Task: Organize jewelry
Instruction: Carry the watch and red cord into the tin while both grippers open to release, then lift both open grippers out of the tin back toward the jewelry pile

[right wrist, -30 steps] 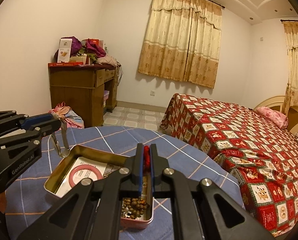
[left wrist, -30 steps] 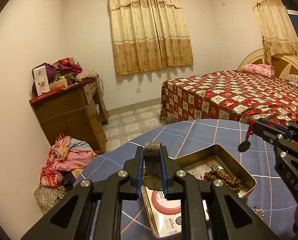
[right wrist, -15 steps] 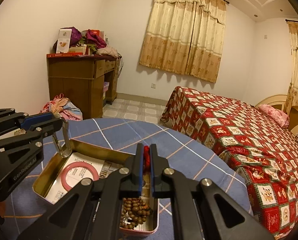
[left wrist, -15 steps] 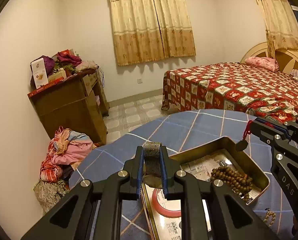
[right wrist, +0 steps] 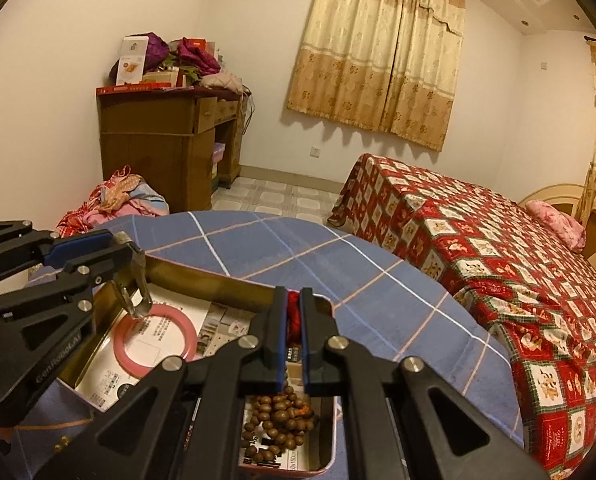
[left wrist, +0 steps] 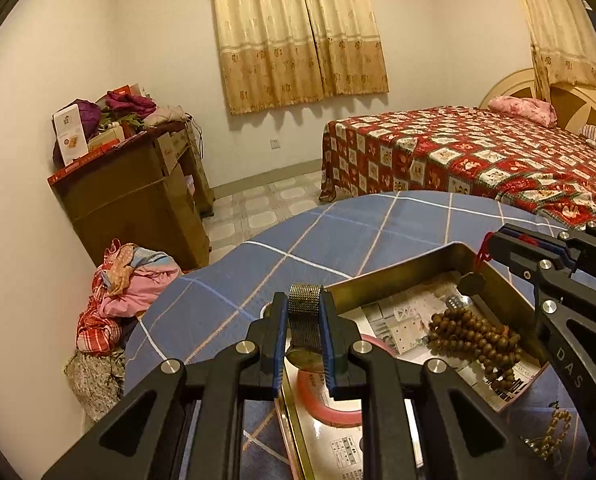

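Note:
A shallow metal tin sits on the blue checked table. It holds a pink bangle, brown wooden beads and printed paper. My left gripper is shut on a mesh-band watch over the tin's left end; it also shows in the right wrist view. My right gripper is shut on a red cord over the tin's right end; in the left wrist view a dark pendant hangs from the cord.
A gold bead chain lies on the table outside the tin. Beyond the table edge stand a wooden desk, a pile of clothes on the floor and a bed with a red cover.
Both grippers have moved down and closer over the tin, still holding the watch and the red cord. The pendant now hangs just inside the tin's far rim.

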Available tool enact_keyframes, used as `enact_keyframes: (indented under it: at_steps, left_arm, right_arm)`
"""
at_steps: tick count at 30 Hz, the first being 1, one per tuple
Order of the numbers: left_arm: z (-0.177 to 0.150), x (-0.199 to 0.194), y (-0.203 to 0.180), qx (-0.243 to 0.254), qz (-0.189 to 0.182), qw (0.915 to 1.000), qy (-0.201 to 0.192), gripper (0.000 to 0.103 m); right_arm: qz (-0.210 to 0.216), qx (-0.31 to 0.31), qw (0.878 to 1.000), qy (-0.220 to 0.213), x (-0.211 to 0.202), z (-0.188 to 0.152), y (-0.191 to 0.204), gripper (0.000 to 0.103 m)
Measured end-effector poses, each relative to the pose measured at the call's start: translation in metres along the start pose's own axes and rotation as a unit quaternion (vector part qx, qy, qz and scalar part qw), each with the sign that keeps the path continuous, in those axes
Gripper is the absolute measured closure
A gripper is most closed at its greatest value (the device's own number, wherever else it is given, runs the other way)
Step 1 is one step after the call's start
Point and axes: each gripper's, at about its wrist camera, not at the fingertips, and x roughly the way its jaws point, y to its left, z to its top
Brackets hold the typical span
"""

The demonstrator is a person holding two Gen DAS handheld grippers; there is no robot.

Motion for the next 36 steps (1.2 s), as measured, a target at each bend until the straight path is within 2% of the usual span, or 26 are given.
enact_keyframes:
  at_steps: [23, 25, 27, 28, 36]
  left_arm:
    - [-0.009, 0.010, 0.004, 0.006, 0.002, 0.9997, 0.025, 0.086]
    - [-0.009, 0.011, 0.002, 0.008, 0.005, 0.9996, 0.028, 0.071]
    - [-0.009, 0.006, 0.002, 0.008, 0.017, 0.9997, 0.015, 0.033]
    - [-0.009, 0.002, 0.003, 0.007, 0.023, 0.9997, 0.005, 0.029]
    - [-0.008, -0.002, 0.009, 0.003, 0.028, 0.9996, 0.007, 0.028]
  right_arm:
    - [0.012, -0.004, 0.999, 0.032, 0.012, -0.011, 0.006, 0.093]
    - [0.010, -0.003, 0.999, 0.036, 0.013, -0.012, 0.005, 0.082]
    - [0.007, -0.001, 0.999, 0.037, 0.013, -0.014, 0.004, 0.051]
    - [0.007, 0.001, 0.999, 0.035, 0.012, -0.015, 0.003, 0.047]
    - [-0.005, 0.008, 0.999, 0.040, 0.005, -0.020, -0.006, 0.046]
